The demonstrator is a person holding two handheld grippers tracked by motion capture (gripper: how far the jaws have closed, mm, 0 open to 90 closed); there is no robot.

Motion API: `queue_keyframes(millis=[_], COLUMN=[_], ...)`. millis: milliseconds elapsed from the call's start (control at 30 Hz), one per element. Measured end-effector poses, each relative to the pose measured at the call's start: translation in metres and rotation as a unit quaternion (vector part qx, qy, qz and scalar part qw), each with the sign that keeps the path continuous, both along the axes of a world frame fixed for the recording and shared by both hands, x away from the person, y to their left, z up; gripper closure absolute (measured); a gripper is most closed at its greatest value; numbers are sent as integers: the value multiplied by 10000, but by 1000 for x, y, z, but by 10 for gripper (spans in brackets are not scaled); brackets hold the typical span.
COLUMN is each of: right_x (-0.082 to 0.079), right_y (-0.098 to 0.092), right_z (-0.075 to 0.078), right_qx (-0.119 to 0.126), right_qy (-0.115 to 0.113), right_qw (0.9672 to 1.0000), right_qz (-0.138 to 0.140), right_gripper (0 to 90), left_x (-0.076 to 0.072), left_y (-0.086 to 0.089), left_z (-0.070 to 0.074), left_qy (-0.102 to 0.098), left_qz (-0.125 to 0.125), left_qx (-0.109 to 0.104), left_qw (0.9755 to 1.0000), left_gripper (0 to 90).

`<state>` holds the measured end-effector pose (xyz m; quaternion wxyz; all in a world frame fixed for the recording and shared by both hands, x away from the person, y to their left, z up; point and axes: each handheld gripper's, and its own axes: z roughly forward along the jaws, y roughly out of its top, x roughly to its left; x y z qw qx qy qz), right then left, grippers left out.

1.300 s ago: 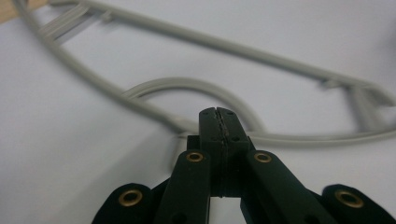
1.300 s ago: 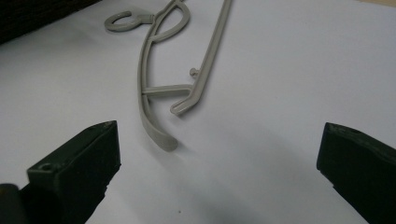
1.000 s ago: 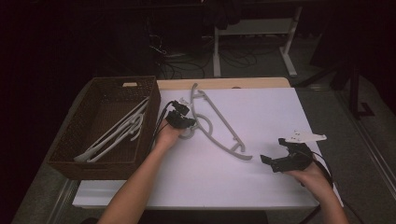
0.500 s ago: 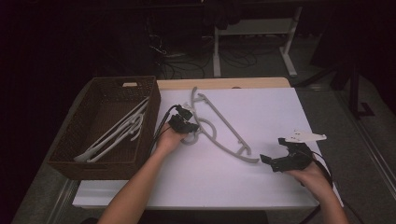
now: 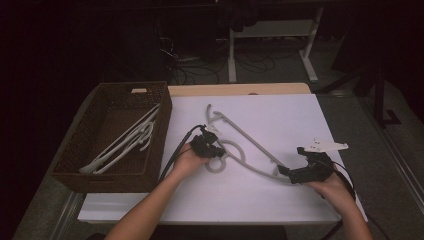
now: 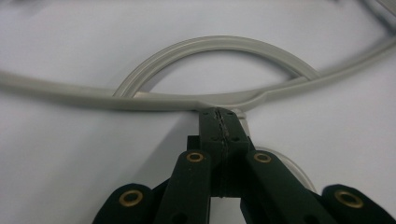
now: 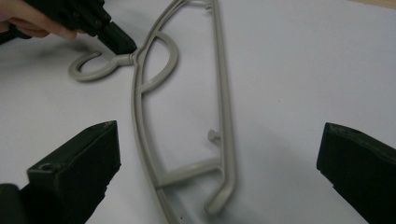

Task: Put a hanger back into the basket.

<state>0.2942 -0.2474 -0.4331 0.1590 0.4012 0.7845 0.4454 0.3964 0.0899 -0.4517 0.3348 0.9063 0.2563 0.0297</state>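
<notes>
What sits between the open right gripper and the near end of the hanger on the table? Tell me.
Nothing visible. The right gripper has its jaws spread wide, one on each side of the hanger, whose near end lies on bare white table between them.

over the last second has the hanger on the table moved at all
Yes. The hanger slid toward the person's right, away from the basket, its end now reaching the right gripper.

You work in a dim lab or recording room: a white-covered worktop point(image 5: 260, 200) on a grey floor point(image 5: 395, 165), loose cables point(image 5: 185, 70) and a white equipment stand point(image 5: 310, 65) behind it.
</notes>
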Motion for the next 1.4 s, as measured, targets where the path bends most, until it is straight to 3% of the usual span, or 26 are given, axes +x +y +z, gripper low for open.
queue_keyframes(millis=[300, 467, 600, 800, 967, 1033, 1200, 1400], right_x=[1, 1, 0, 0, 1, 1, 1, 1], right_y=[1, 2, 2, 1, 0, 0, -1, 0], right_z=[1, 1, 2, 3, 3, 3, 2, 3], right_qx=[-15, -20, -20, 9, 21, 23, 29, 27], right_qy=[-13, -17, -27, -44, -27, -30, -26, -26], right_qw=[10000, 10000, 10000, 10000, 10000, 10000, 10000, 10000], right_qz=[11, 28, 32, 25, 21, 23, 15, 16], right_gripper=[0, 0, 0, 0, 0, 0, 0, 0], left_x=[-31, -34, -17, 27, 61, 67, 70, 58], left_y=[-26, -29, -20, -9, -7, -7, -6, 2], left_z=[-2, 0, 10, 25, 19, 13, 4, 8], left_qy=[126, 71, -105, -382, -352, -250, -219, -295], left_qz=[-550, -640, -411, 103, 387, 503, 627, 742], left_qx=[-112, -166, -130, -19, 145, 233, 395, 728], left_qw=[9983, 9978, 9990, 9992, 9985, 9981, 9970, 9941], left_gripper=[900, 900, 900, 900, 900, 900, 900, 900])
